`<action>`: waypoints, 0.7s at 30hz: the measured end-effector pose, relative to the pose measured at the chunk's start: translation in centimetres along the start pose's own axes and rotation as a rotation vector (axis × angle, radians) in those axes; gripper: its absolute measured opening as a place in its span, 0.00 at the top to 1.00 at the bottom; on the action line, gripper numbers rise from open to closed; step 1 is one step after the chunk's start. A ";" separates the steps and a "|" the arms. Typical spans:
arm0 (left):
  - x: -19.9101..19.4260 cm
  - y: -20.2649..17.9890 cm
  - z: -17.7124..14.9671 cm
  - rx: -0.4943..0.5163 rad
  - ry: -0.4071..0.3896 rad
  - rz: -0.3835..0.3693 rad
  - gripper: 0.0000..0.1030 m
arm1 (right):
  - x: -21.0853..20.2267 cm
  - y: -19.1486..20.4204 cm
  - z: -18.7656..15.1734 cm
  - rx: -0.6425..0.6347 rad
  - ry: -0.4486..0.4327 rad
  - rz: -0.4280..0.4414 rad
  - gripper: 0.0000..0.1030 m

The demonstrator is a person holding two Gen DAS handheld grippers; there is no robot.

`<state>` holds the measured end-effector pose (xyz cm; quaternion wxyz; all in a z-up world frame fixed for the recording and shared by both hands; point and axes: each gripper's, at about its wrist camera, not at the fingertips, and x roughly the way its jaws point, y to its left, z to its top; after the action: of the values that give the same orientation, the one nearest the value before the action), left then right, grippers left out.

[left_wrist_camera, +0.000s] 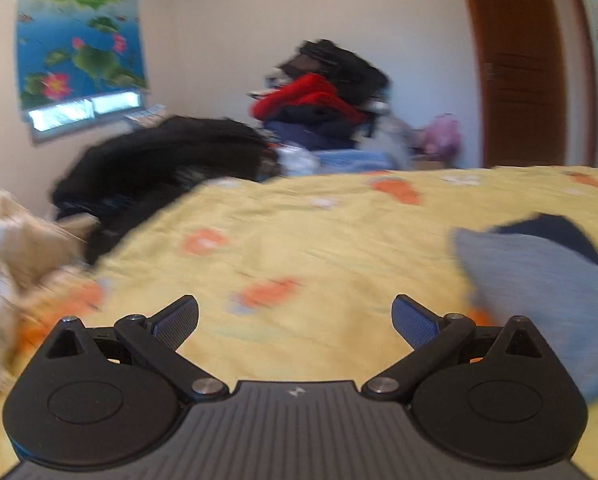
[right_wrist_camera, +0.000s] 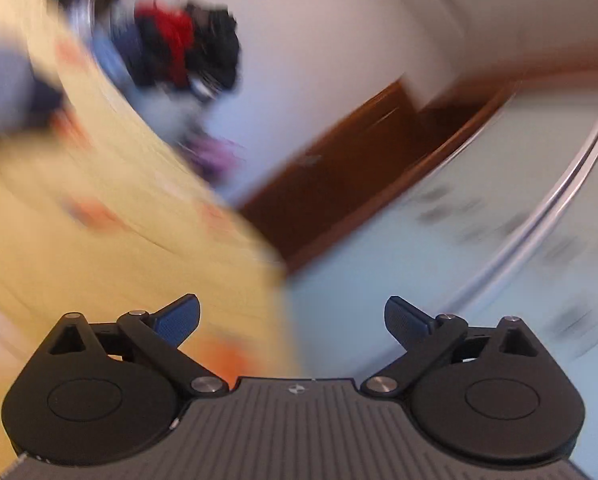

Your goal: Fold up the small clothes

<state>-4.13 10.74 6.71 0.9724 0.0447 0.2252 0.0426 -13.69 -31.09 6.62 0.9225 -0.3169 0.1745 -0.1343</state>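
A small light-blue ribbed garment (left_wrist_camera: 539, 288) with a dark navy part lies on the yellow flowered bedspread (left_wrist_camera: 299, 240), to the right of my left gripper (left_wrist_camera: 295, 322). The left gripper is open and empty, low over the bedspread. My right gripper (right_wrist_camera: 292, 320) is open and empty, tilted, over the bed's edge. In the blurred right wrist view the blue garment (right_wrist_camera: 3, 88) shows far to the upper left on the bedspread (right_wrist_camera: 119, 220).
A heap of black clothes (left_wrist_camera: 163, 160) and a pile with a red jacket (left_wrist_camera: 307, 96) lie past the bed's far edge. Beige cloth (left_wrist_camera: 15, 236) lies at the left. A brown door (left_wrist_camera: 527, 64) stands at the right. A flower poster (left_wrist_camera: 79, 32) hangs on the wall.
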 end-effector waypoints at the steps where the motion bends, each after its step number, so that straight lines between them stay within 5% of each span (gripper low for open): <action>1: -0.4 -2.0 -0.7 0.006 0.021 -0.054 0.00 | 0.2 2.3 1.1 0.129 0.027 0.180 0.05; 3: -1.4 -5.9 -2.3 0.024 0.057 -0.136 0.00 | 0.4 6.7 2.8 0.271 0.064 0.420 0.06; 6: -1.9 -9.5 -4.1 0.066 0.086 -0.160 0.00 | 1.8 11.3 4.7 0.420 0.114 0.587 0.05; 14: 0.5 -10.6 -6.8 0.006 0.271 -0.141 0.00 | 4.4 17.6 4.7 0.440 0.346 0.474 0.00; 21: 0.7 -11.2 -6.7 -0.010 0.269 -0.169 0.00 | 4.5 17.8 4.8 0.509 0.368 0.454 0.00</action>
<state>-5.75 0.11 -0.78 0.9337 0.0144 0.3563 -0.0324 -5.26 -16.55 -2.17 0.9312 -0.0017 0.3640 -0.0205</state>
